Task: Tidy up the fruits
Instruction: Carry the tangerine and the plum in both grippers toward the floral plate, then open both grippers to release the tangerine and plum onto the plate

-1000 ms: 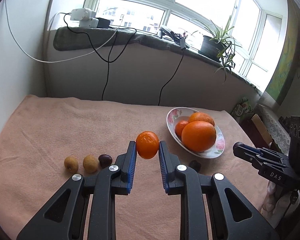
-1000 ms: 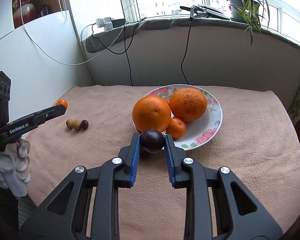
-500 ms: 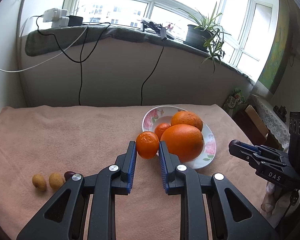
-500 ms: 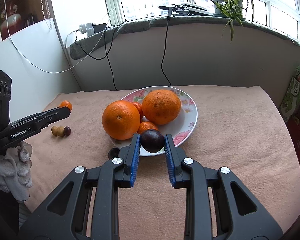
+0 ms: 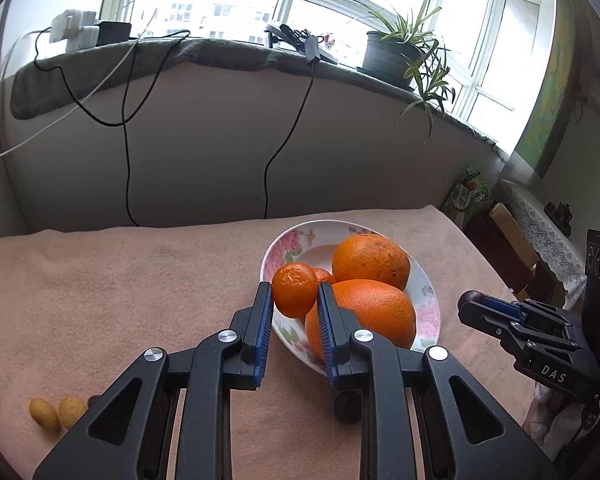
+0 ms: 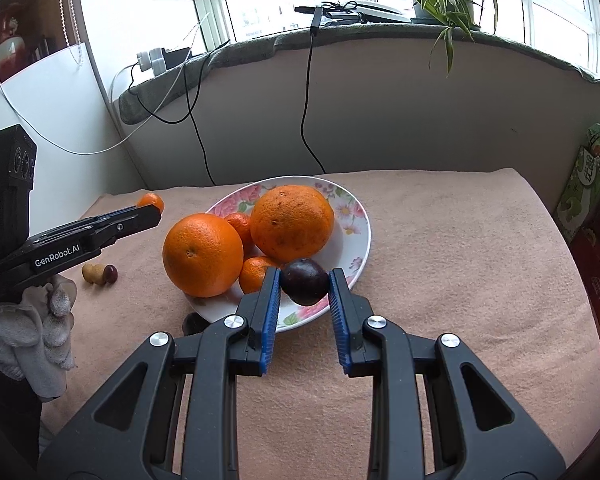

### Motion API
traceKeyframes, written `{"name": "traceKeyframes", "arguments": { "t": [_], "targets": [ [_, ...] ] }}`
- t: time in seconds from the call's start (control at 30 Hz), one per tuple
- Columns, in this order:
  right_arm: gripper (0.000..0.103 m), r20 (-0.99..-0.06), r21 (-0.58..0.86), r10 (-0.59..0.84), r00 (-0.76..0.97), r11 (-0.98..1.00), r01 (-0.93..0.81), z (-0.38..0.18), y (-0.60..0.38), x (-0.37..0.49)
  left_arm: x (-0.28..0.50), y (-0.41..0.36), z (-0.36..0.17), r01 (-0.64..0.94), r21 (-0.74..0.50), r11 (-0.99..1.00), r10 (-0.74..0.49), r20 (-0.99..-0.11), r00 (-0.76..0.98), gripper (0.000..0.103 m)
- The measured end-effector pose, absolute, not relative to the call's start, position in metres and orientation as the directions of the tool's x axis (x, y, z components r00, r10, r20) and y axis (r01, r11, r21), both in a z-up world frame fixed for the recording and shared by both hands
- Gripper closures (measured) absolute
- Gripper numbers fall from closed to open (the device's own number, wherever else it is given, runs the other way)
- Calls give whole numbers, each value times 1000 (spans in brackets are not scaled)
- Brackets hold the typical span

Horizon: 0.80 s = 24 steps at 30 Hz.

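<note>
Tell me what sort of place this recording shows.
Most likely a room in a home: a cloth-covered table under a wide window, a potted plant and charger cables on the sill, and a floral plate of oranges.

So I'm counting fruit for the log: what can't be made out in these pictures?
- Dark fruit beside the plate, left wrist view: mostly hidden behind the left hand-held gripper; kind unclear.
- Small mandarins on the plate, both views: partly hidden by the big oranges, so the count is unsure.
- Small dark fruit, left wrist view: mostly hidden behind that gripper's finger.
</note>
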State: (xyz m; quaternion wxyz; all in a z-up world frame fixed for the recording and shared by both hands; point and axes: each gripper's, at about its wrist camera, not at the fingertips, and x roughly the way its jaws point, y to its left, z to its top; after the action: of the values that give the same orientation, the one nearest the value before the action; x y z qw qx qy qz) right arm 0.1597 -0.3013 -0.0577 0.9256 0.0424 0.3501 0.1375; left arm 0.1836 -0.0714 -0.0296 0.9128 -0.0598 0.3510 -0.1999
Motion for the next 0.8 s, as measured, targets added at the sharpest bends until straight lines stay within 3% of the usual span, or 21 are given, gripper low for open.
{"name": "traceKeyframes", "arguments": {
  "t": [0.8],
  "targets": [
    [77,-660,177,300,689,953,-246,-73,-290,181,226,-81,-45,323,-257,911,-409,-661,629,82]
  ]
}}
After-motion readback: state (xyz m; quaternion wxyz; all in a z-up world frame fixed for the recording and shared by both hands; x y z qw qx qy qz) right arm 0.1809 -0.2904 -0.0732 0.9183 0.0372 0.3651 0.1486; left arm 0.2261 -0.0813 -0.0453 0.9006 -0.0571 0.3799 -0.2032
